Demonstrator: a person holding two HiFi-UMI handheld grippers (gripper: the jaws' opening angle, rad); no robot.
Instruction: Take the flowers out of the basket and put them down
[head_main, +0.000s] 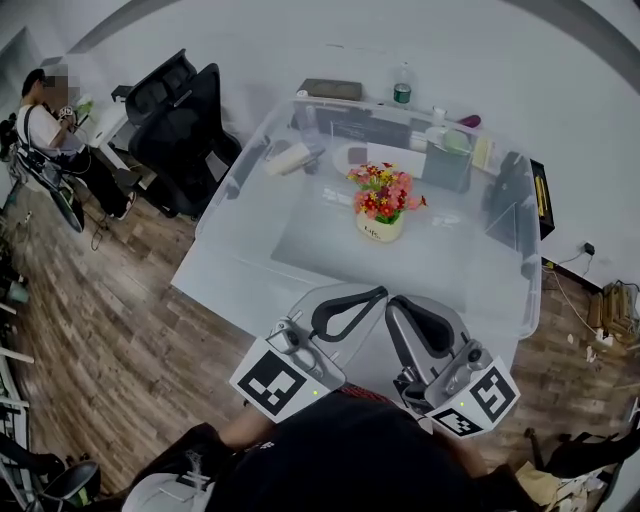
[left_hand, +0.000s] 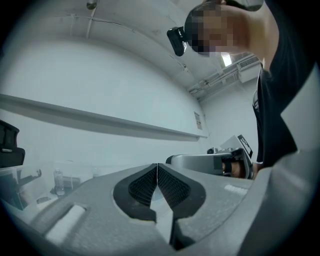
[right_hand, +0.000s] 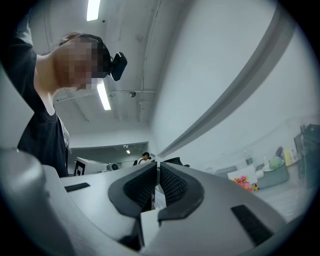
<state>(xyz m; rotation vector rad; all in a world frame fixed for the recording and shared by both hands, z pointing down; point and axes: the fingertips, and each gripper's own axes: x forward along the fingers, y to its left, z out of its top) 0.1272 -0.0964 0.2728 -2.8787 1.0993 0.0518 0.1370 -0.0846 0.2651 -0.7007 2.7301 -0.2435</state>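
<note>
1. The left gripper (left_hand: 157, 172) has its fingers (left_hand: 142, 187) clenched pad to pad with nothing between them. The right gripper (right_hand: 156, 170) is the same, closed and empty.
2. In the head view both grippers hang side by side over the near edge of the table (head_main: 225, 295). They aim toward its far edge and are well apart from the flowers (head_main: 383, 192).
3. The flowers, red, pink and yellow, stand upright in a small pale pot (head_main: 380, 229), probably the task's basket. It is about mid-table, nearer the far edge, inside what looks like a large clear bin (head_main: 527, 300).
4. To do the reach well, I would part the fingers before closing in, not at the last moment.
5. I would come in over the bin's near wall from above rather than pushing through it.
6. One gripper could steady the pot while the other closes low on the stems, where they bunch. A light pot may lift along with the flowers, and a grip on the blooms would crush them.
7. The table is white and smooth, with open space around the pot for setting the flowers down. Small clutter, including a bottle (head_main: 402, 92), lines the far edge.
8. Beyond the table's left edge are a wooden floor (head_main: 100, 330), black office chairs (head_main: 180, 125) and a seated person (head_main: 45, 120). A plain white wall lies behind.
</note>
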